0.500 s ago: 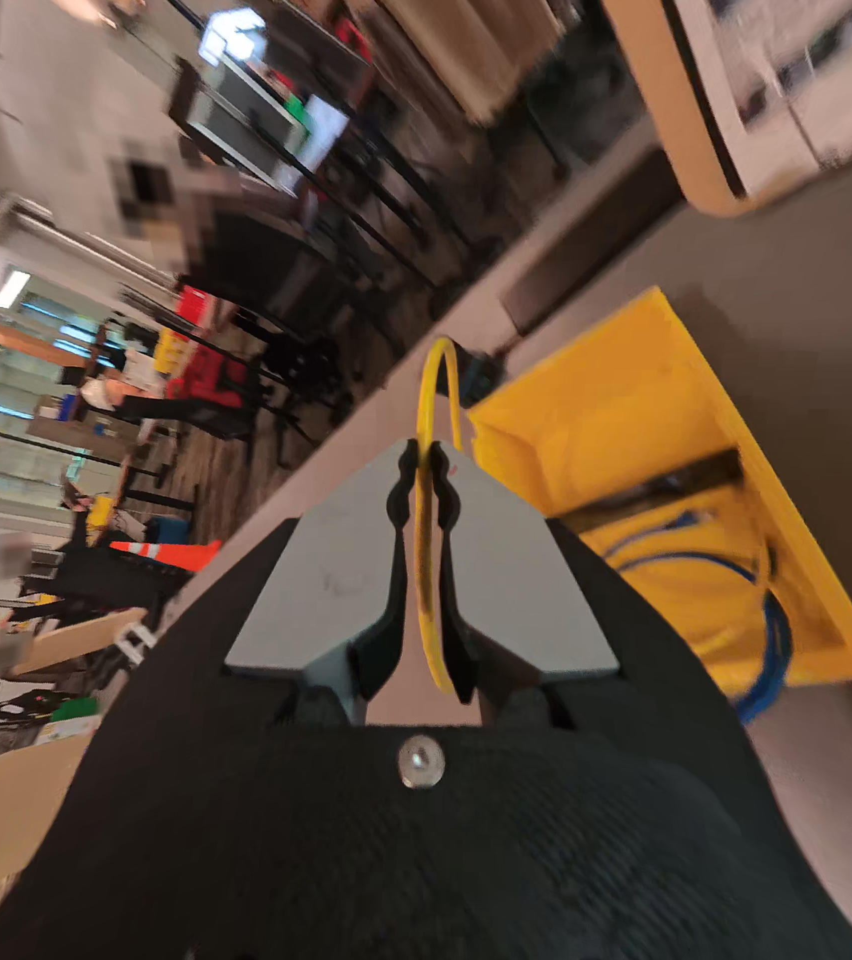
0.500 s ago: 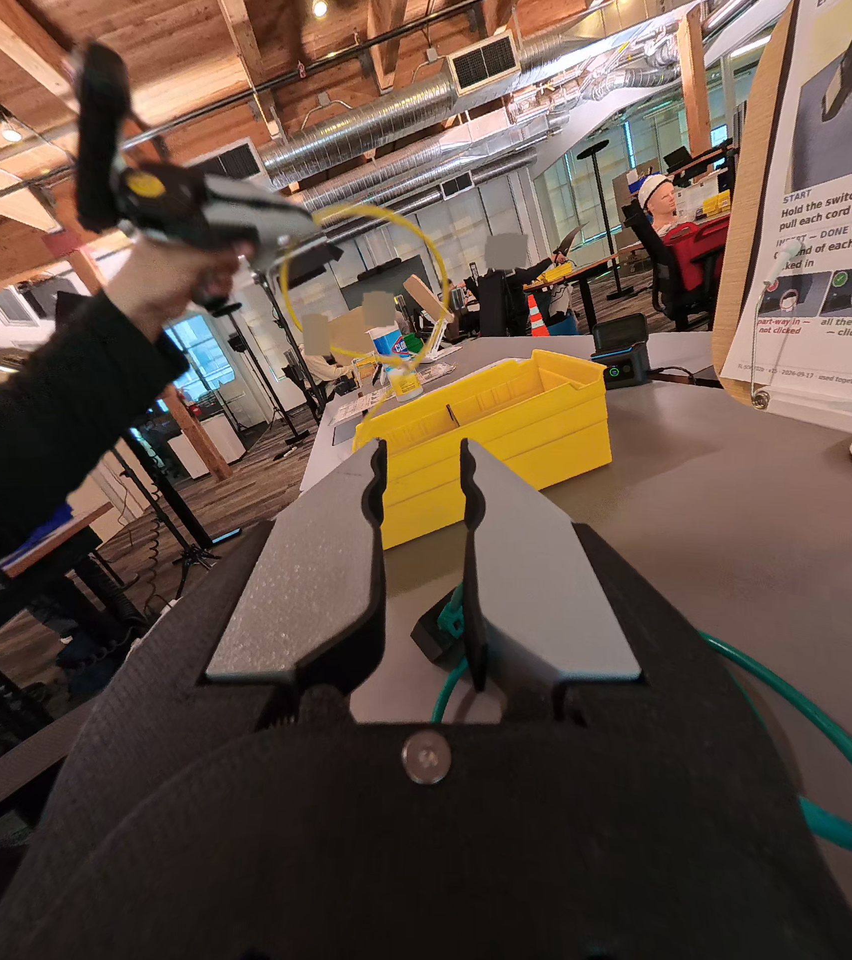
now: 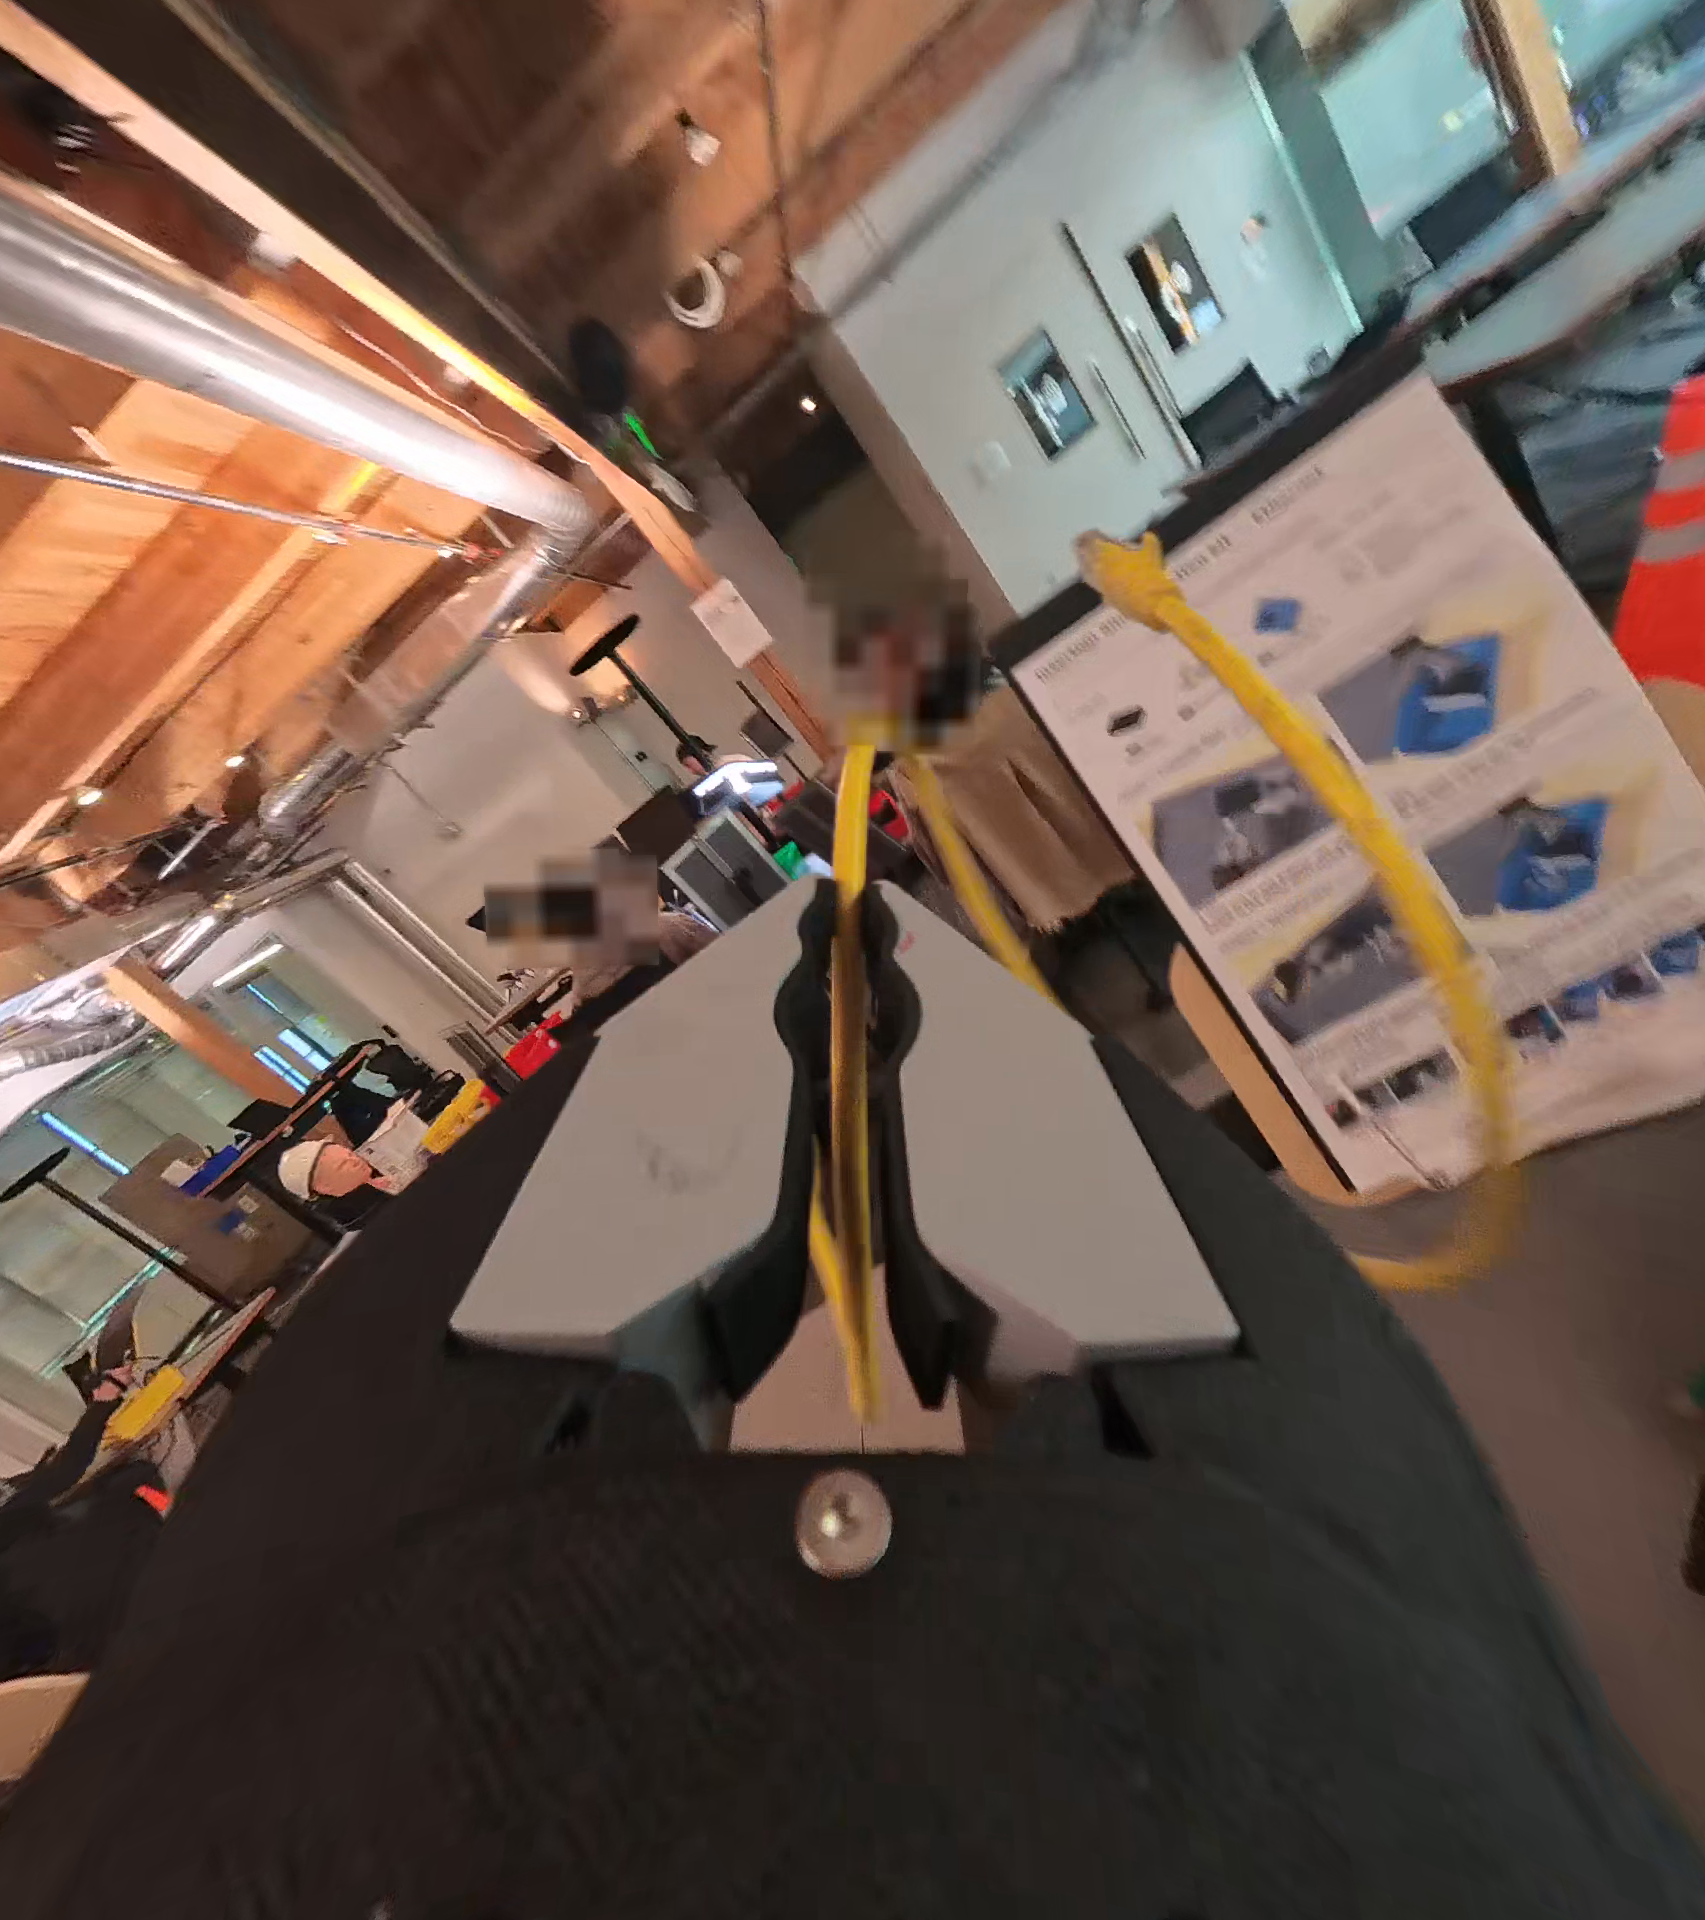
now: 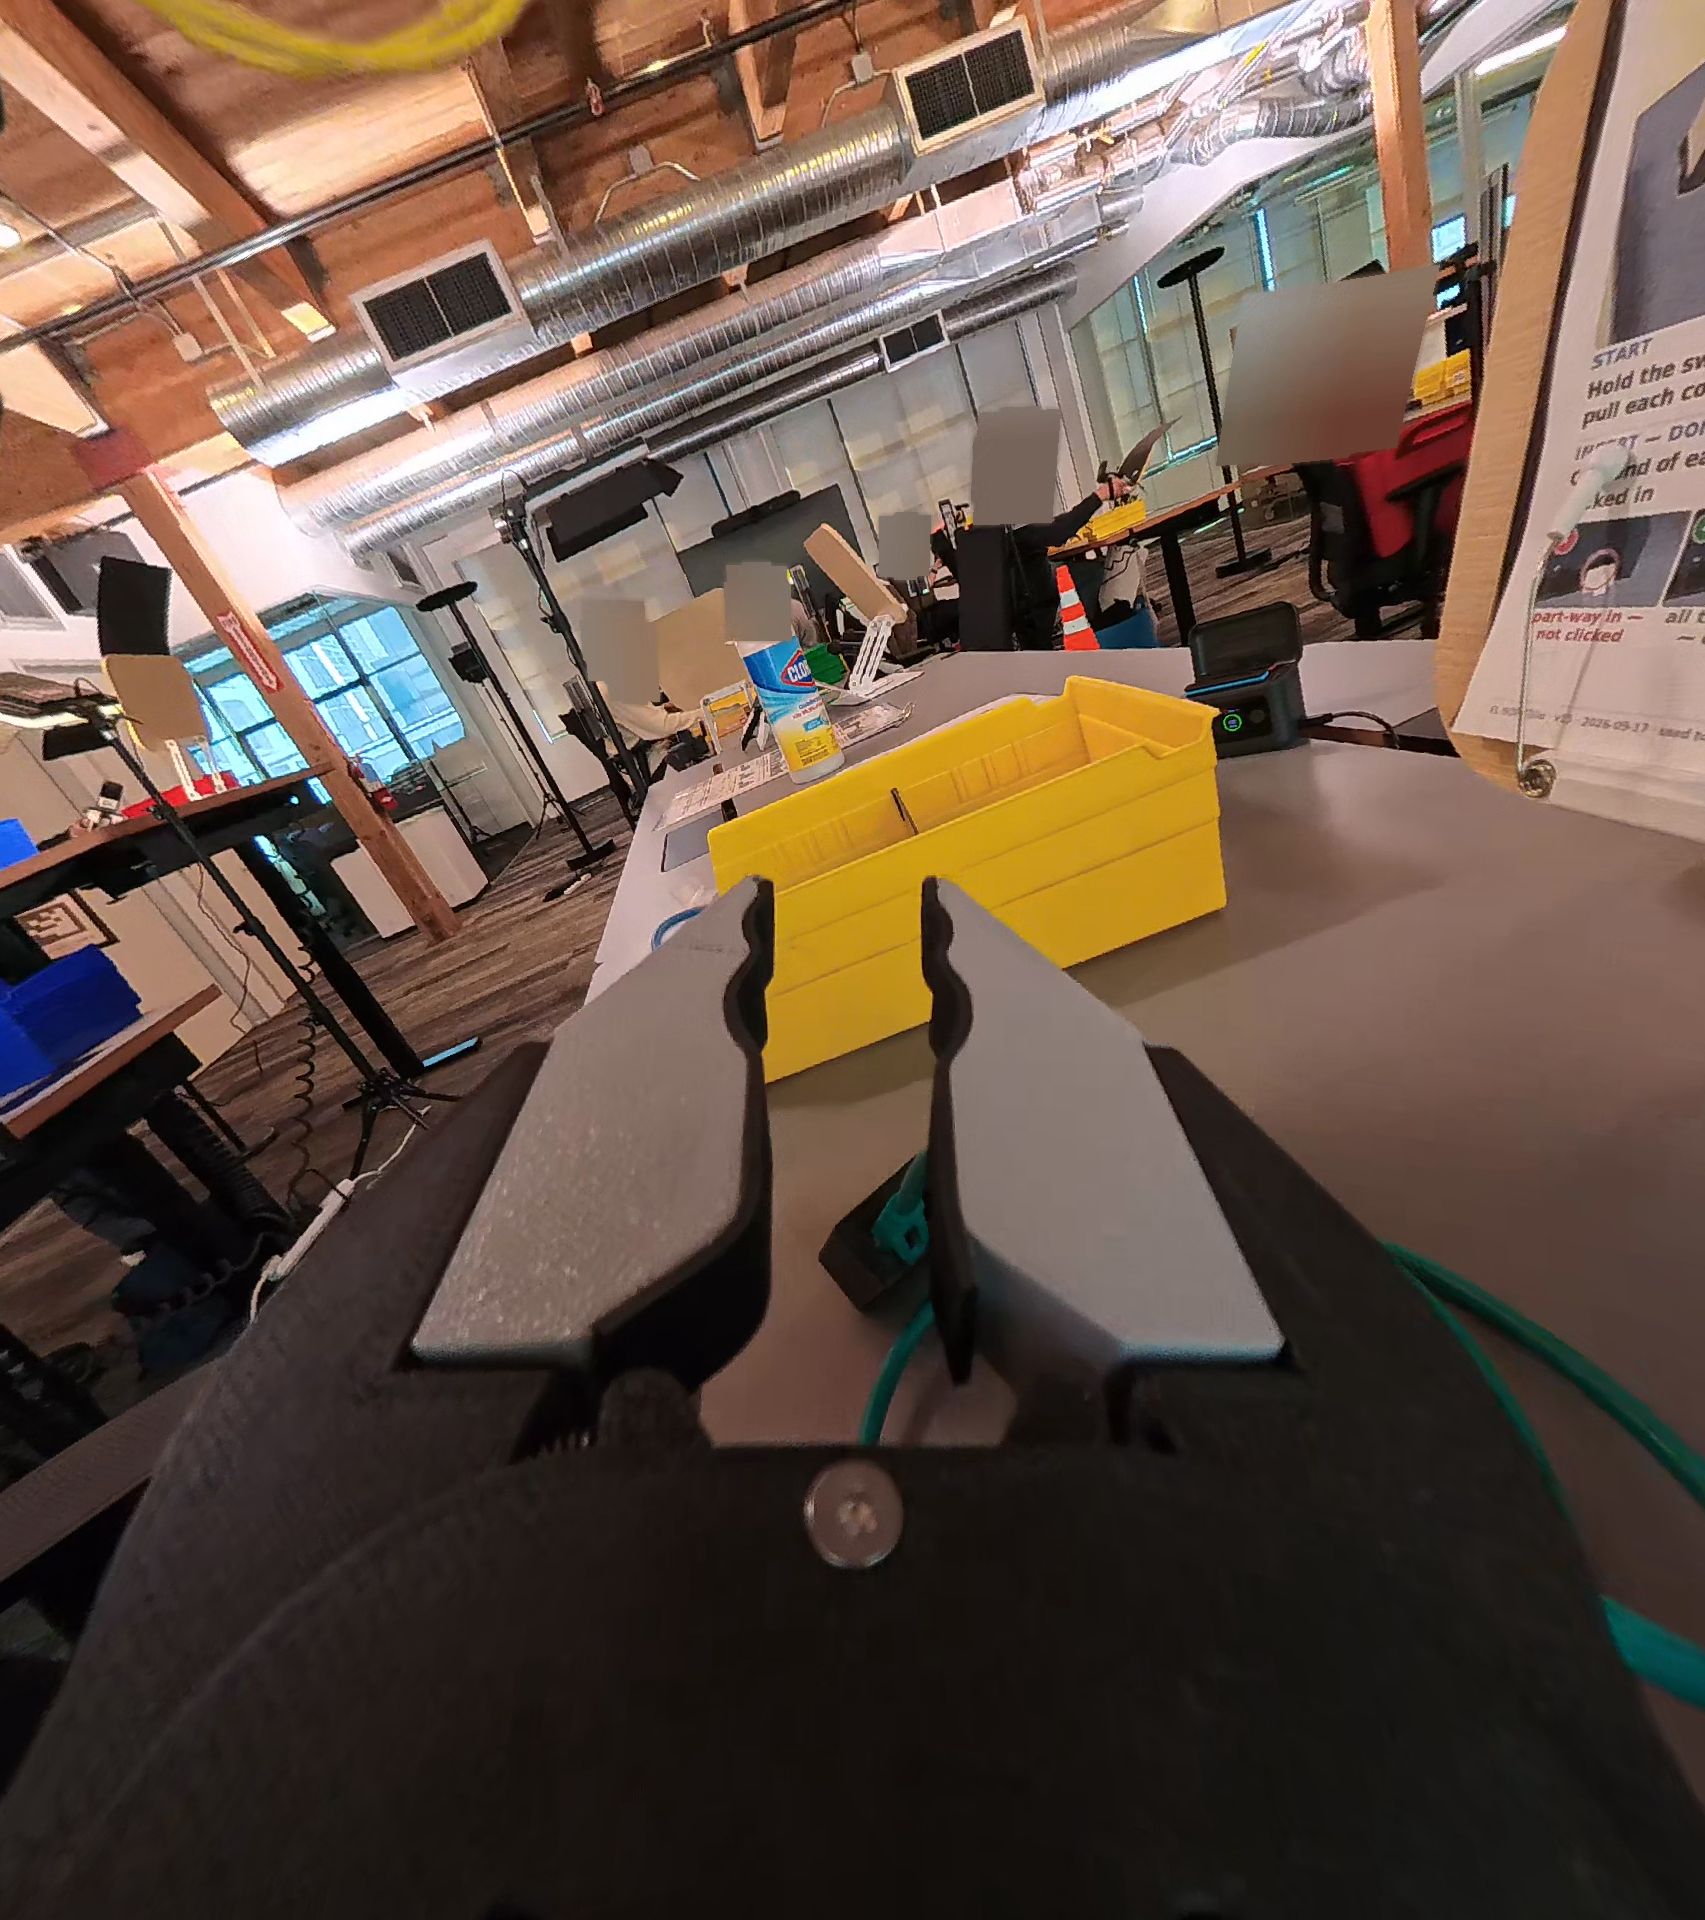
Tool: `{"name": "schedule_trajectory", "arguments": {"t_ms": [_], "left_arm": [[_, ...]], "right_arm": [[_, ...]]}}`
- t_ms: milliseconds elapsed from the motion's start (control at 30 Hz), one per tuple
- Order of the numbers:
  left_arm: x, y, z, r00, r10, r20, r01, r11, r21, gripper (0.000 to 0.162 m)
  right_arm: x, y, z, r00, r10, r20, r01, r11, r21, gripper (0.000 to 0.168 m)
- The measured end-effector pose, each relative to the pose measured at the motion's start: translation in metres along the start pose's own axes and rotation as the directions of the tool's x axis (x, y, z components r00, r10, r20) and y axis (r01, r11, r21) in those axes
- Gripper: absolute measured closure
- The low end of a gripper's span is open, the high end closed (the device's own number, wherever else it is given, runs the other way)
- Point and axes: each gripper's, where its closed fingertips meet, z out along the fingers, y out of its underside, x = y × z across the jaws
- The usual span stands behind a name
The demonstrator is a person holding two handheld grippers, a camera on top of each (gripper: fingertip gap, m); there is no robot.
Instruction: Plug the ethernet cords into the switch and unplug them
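Overhead, the left gripper (image 3: 850, 940) pinches a yellow cord (image 3: 1347, 790); lower centre, the right gripper (image 4: 846, 914) gapes above the switch (image 4: 863, 1257), bin (image 4: 983, 883) beyond.

Right gripper (image 4: 846, 935) is held low over the grey tabletop (image 4: 1450, 1018), jaws parted. A black switch (image 4: 863, 1262) with a green cord (image 4: 1513, 1382) plugged in is seen between them. Yellow bin (image 4: 993, 894) sits beyond.

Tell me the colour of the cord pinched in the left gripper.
Yellow. The cord shows best in the left wrist view, clamped in the left gripper.
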Motion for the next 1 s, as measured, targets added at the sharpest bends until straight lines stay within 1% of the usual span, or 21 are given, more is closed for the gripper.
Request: {"name": "schedule_trajectory", "arguments": {"t_ms": [67, 167, 267, 333, 400, 467, 567, 633, 767, 900, 933, 1000], "left_arm": [[0.040, 0.019, 0.010, 0.996, 0.047, -0.080, -0.052, 0.997, -0.055, 0.158], [0.108, 0.049, 0.024, 0.971, 0.019, -0.240, -0.046, 0.993, -0.108, 0.158], [0.177, 0.078, 0.036, 0.936, 0.000, -0.352, -0.049, 0.990, -0.131, 0.158], [0.221, 0.093, 0.044, 0.915, 0.014, -0.403, -0.068, 0.990, -0.120, 0.158], [0.260, 0.103, 0.049, 0.905, 0.045, -0.423, -0.087, 0.993, -0.081, 0.158], [0.295, 0.108, 0.051, 0.901, 0.032, -0.432, -0.049, 0.998, -0.027, 0.158], [0.345, 0.120, 0.056, 0.876, -0.042, -0.481, 0.056, 0.998, 0.014, 0.158], [0.369, 0.128, 0.061, 0.854, -0.069, -0.515, 0.100, 0.994, 0.032, 0.158], [0.402, 0.144, 0.062, 0.828, -0.057, -0.558, 0.110, 0.992, 0.062, 0.159], [0.424, 0.167, 0.062, 0.827, -0.033, -0.562, 0.070, 0.997, 0.045, 0.159], [0.426, 0.169, 0.064, 0.836, -0.032, -0.548, 0.074, 0.996, 0.055, 0.159], [0.431, 0.169, 0.064, 0.829, -0.035, -0.559, 0.092, 0.993, 0.074, 0.159]], "right_arm": [[-0.001, 0.003, 0.002, 1.000, -0.004, 0.002, 0.004, 1.000, -0.015, 0.143], [-0.004, 0.008, 0.006, 1.000, -0.020, 0.010, 0.020, 0.999, -0.035, 0.143], [-0.007, 0.014, 0.009, 0.999, -0.046, 0.016, 0.046, 0.997, -0.060, 0.142], [-0.005, 0.019, 0.012, 0.997, -0.076, -0.005, 0.075, 0.993, -0.092, 0.144], [0.002, 0.025, 0.013, 0.991, -0.121, -0.054, 0.113, 0.985, -0.129, 0.144], [0.004, 0.028, 0.014, 0.986, -0.149, -0.068, 0.138, 0.979, -0.150, 0.144], [0.010, 0.023, 0.011, 0.982, -0.157, -0.102, 0.144, 0.981, -0.128, 0.145], [0.021, 0.016, 0.004, 0.970, -0.171, -0.171, 0.153, 0.982, -0.110, 0.147], [0.037, 0.009, -0.005, 0.951, -0.159, -0.266, 0.137, 0.986, -0.099, 0.149], [0.033, 0.005, -0.006, 0.953, -0.154, -0.260, 0.138, 0.987, -0.080, 0.149], [0.033, 0.006, -0.006, 0.952, -0.156, -0.262, 0.138, 0.987, -0.087, 0.157], [0.038, 0.011, -0.005, 0.942, -0.171, -0.289, 0.141, 0.983, -0.121, 0.158]]}}
